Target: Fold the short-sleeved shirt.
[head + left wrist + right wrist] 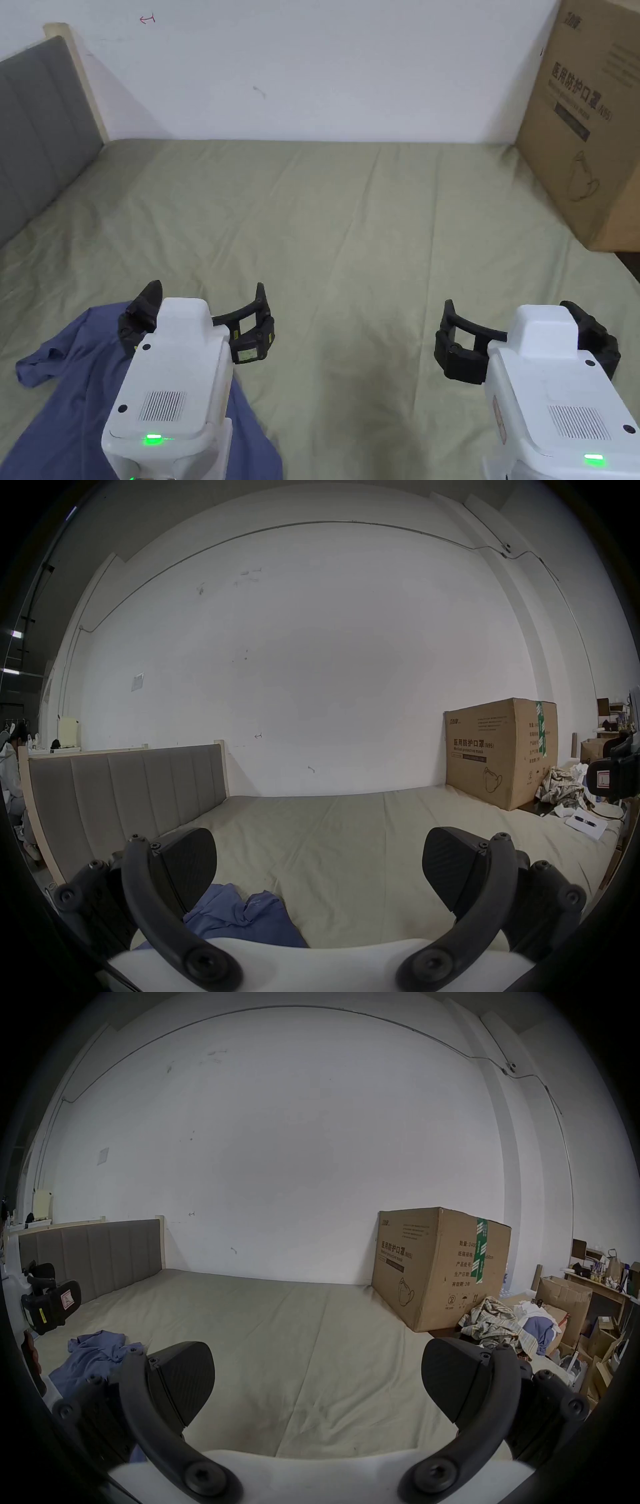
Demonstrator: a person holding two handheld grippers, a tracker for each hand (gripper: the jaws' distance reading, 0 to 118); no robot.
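- A bed with an olive sheet spreads bare across its middle, a grey headboard along its left edge and a white wall at the far edge.
- A cardboard box stands at the far right corner; a wide sweep of cloth toward that side could catch on it.
- The shirt, blue and rumpled, lies bunched at the near left corner, one sleeve trailing toward the left edge; a pull from there could drag it off the bed, or a pinch on the heap could take two layers at once.
- The left gripper hovers over the shirt, jaws spread wide and holding nothing.
- The right gripper hangs over bare sheet, well apart from the shirt, jaws likewise released; a low grab there would likely nip the sheet instead.
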